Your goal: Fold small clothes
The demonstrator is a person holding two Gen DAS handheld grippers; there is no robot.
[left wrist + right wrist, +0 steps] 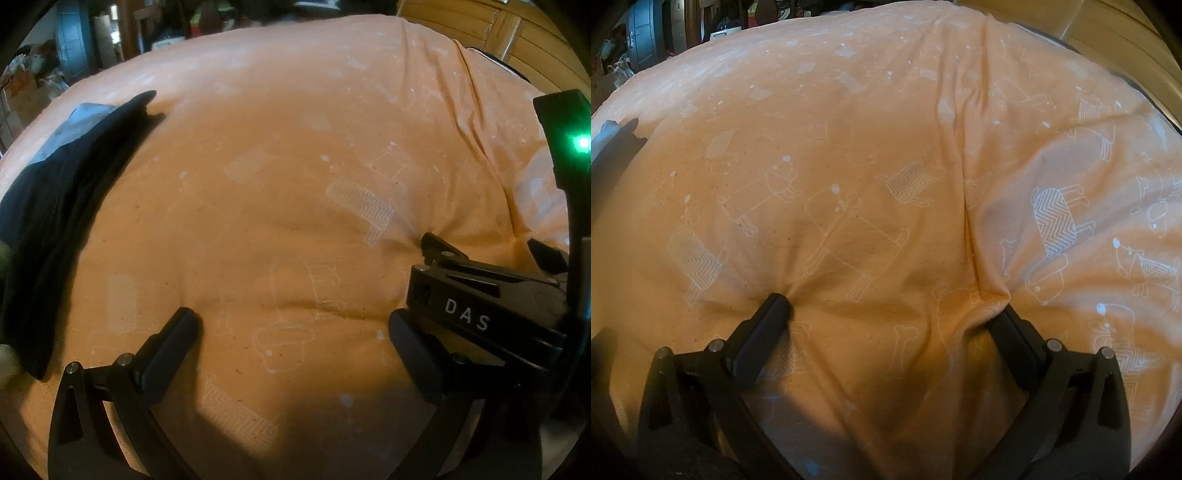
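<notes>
A dark garment (pixel 55 206) with a grey-blue patch lies crumpled on the orange animal-print bed cover (pixel 295 166) at the left of the left wrist view. My left gripper (pixel 293 319) is open over bare cover, well to the right of the garment, and holds nothing. My right gripper (pixel 484 251), marked DAS, sits close on its right. In the right wrist view the right gripper (pixel 890 306) is open, both fingertips pressing into the cover (pixel 849 147). Only a sliver of the garment (pixel 605 147) shows at the far left edge there.
A deep crease (pixel 967 206) runs down the cover right of centre. Wooden panelling (pixel 517 37) stands past the bed's far right. Household clutter and a blue-grey door (pixel 70 48) lie beyond the far left edge.
</notes>
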